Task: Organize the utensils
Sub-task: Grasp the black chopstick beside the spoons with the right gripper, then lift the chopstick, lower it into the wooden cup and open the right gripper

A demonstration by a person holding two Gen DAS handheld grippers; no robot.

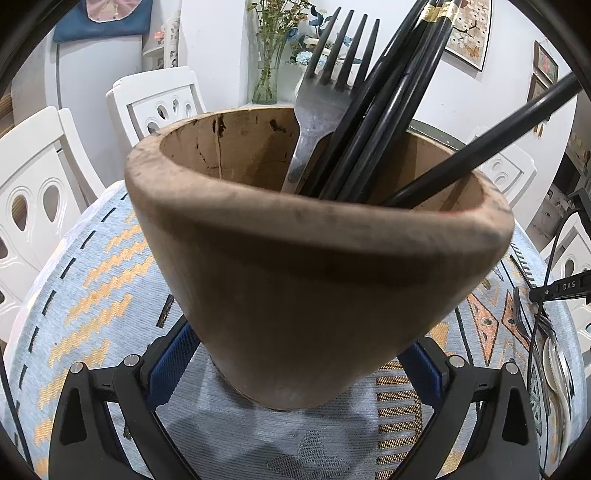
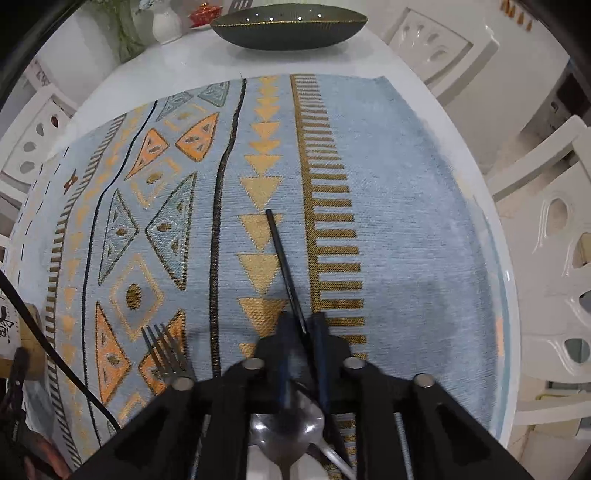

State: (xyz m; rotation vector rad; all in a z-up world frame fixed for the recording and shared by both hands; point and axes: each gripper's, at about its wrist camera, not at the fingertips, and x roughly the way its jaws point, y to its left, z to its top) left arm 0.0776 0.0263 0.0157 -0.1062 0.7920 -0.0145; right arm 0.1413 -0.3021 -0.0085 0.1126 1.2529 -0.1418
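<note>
A wooden cup (image 1: 295, 266) stands on the patterned blue cloth (image 1: 92, 280), and the blue pads of my left gripper (image 1: 297, 347) are shut on its lower sides. A silver fork (image 1: 321, 99) and several black chopsticks (image 1: 388, 110) stand in it. In the right wrist view my right gripper (image 2: 303, 332) points steeply down, shut on the thin black handle (image 2: 280, 254) of a spoon whose silver bowl (image 2: 288, 424) lies under the jaws. Another fork (image 2: 162, 350) lies to its left. More cutlery (image 1: 550, 347) lies at the right of the left wrist view.
A dark gold-rimmed bowl (image 2: 288, 29) and a white vase (image 2: 166, 24) stand at the far end of the white table (image 2: 177, 70). White chairs (image 2: 554, 229) ring the table. A glass vase of flowers (image 1: 266, 77) stands behind the cup. A black cable (image 2: 62, 362) crosses the cloth.
</note>
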